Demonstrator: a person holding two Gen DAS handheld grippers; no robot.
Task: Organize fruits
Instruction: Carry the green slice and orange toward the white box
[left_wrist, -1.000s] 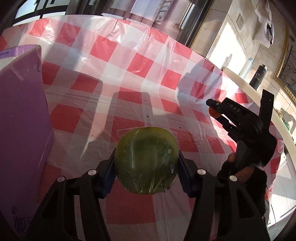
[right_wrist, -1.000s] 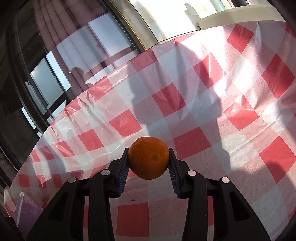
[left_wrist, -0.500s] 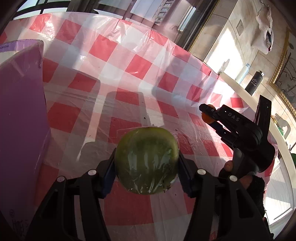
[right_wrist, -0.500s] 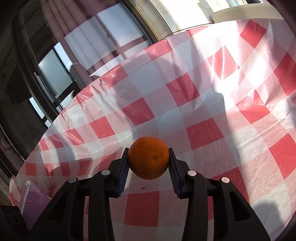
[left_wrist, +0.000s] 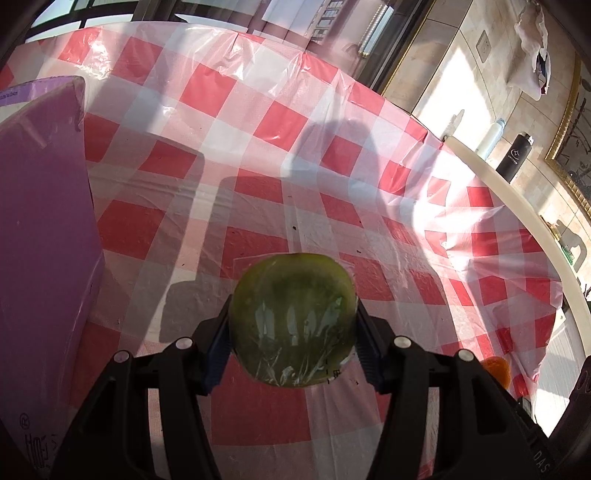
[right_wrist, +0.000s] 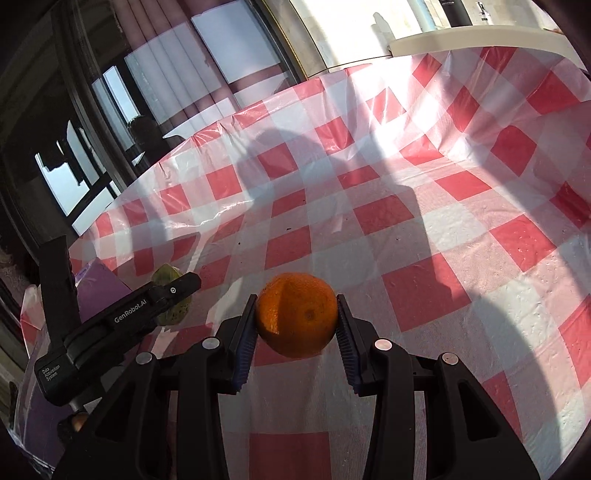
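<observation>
My left gripper is shut on a green fruit wrapped in clear film and holds it above the red-and-white checked tablecloth. My right gripper is shut on an orange above the same cloth. In the right wrist view the left gripper shows at the left with the green fruit partly hidden behind its finger. In the left wrist view the orange peeks in at the lower right edge.
A purple box stands at the left of the table, close to the left gripper; it also shows in the right wrist view. A white ledge with bottles runs past the table's right edge. Windows lie beyond the far edge.
The right gripper with the orange has dropped back and down, from the middle right of the left view to its lower right corner. Its own view has swung left, bringing the left gripper into sight.
</observation>
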